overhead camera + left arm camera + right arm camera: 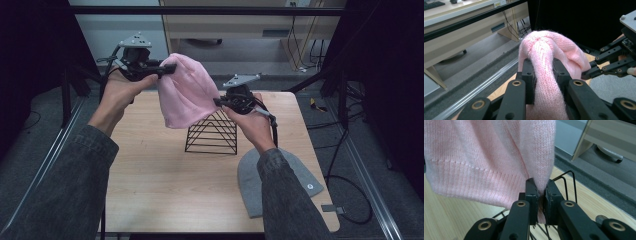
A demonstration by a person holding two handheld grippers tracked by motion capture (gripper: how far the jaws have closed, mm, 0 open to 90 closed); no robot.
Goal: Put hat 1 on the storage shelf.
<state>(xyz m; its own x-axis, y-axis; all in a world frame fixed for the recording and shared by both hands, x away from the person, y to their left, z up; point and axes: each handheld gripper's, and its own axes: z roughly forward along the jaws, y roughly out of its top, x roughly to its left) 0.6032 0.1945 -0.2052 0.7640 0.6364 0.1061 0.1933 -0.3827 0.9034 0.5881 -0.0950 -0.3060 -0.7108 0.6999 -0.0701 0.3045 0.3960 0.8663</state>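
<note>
A soft pink knitted beanie is held aloft between two hand-held grippers above a pale wooden table, directly over a black wire rack shaped like a small tent. The left gripper is seen clamped on a thick fold near the hat's gathered crown, its jaws held partly apart by the bunched wool between them, as the left gripper view shows. The right gripper is closed almost fully on a thin pinch of fabric at the hat's lower side, close above the ribbed brim, with the wire rack just beneath its jaws. A second hat, a grey knitted beanie with a small round badge, lies flat on the table near the right forearm, apart from the rack. The step in hand is judged to be the draping of the pink hat over the rack's ridge. For this to be done well, the fabric should be kept spread between the two grips, the brim lowered evenly to either side of the peak, and both grips kept firm until the knit is borne by the wire; a snag of loose wool on the rack's ends is best avoided by a straight descent.
</note>
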